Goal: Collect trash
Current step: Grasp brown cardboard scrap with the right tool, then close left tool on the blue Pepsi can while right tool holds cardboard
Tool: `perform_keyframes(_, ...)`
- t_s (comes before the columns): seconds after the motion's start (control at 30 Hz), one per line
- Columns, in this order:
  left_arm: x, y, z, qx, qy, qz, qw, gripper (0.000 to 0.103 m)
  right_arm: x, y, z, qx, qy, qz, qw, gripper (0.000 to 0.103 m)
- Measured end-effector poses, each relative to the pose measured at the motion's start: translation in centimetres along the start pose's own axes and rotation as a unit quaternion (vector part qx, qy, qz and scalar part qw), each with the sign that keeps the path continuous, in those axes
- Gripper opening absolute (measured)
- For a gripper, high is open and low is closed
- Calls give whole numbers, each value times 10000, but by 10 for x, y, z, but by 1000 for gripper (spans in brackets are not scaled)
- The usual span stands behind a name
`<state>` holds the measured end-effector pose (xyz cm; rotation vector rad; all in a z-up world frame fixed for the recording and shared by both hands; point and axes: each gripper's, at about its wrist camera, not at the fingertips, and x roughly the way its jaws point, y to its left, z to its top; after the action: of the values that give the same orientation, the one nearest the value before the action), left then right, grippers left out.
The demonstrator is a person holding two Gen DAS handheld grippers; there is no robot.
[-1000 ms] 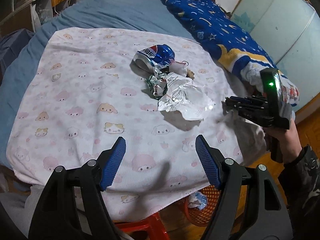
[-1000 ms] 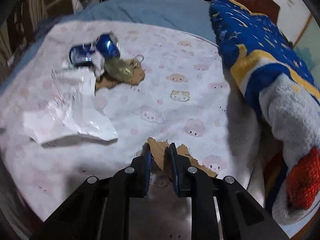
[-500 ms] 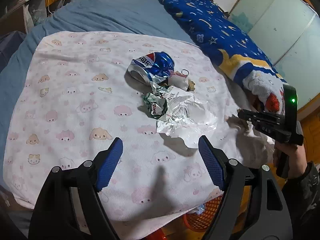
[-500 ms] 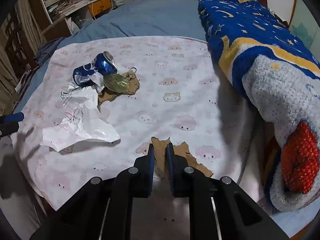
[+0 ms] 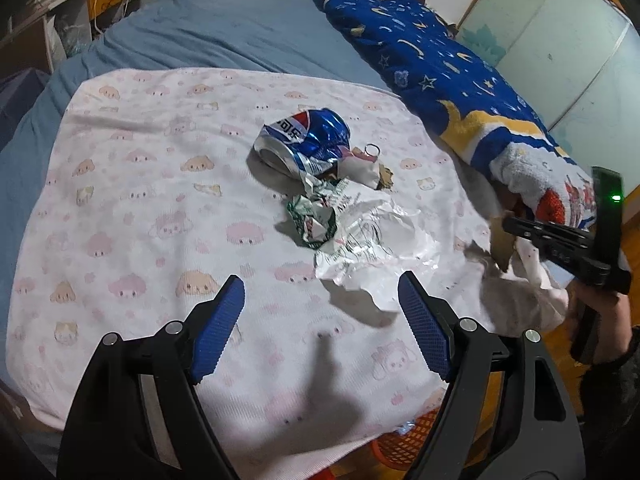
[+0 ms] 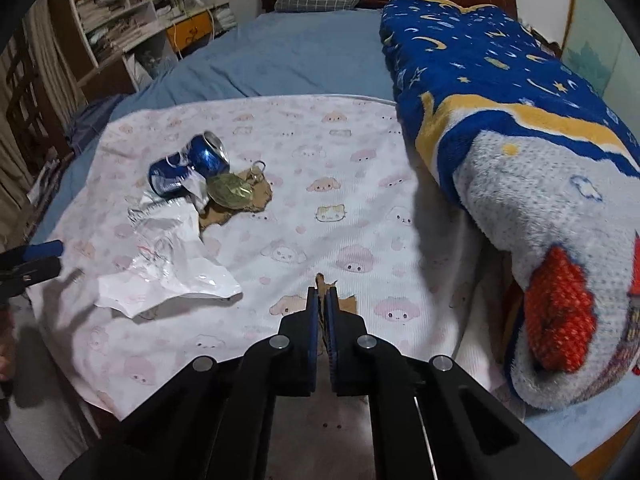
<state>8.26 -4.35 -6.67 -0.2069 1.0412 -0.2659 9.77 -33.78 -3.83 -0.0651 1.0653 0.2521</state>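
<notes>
Gripping a torn cardboard scrap (image 6: pixel 347 303), the right hand-held gripper (image 6: pixel 323 300) has its blue pads pressed tight on the piece, and it now sits higher than a second ago — the scrap was then flat on the pink animal-print cloth (image 6: pixel 340 216), now it is lifted off the cloth near the bed edge. In the left wrist view the same scrap (image 5: pixel 502 240) hangs brown from the right hand-held gripper (image 5: pixel 510 226) beside the rolled blue star blanket (image 5: pixel 420 60).

The left hand-held gripper (image 5: pixel 320 312) is released, its jaws wide apart, and holds nothing. It has come forward over the cloth: its right pad is now just beside the near corner of the crumpled white wrapper (image 5: pixel 360 240), which a second ago lay well ahead of it.

The rest of the trash has not moved. The crushed blue Pepsi can (image 5: pixel 304 142) lies in the middle of the cloth, touching the wrapper's far side. In the right wrist view a round gold lid (image 6: pixel 229 192) rests on a larger cardboard piece (image 6: pixel 256 198) just beside the can (image 6: pixel 188 164).

An orange mesh basket (image 5: pixel 408 436) shows below the cloth's near edge, partly hidden by the left hand-held gripper.
</notes>
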Motion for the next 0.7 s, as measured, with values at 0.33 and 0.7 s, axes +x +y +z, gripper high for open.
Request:
perform_keyframes(0.33,18,7,41,161,-95,165,9997,81,-22,-16,-3,607,-226,536,9965,4)
perform_keyframes(0.7,81,30,101,-303,446,-327,9980,82,-30,-12,-4,711,-328,728,9943,4)
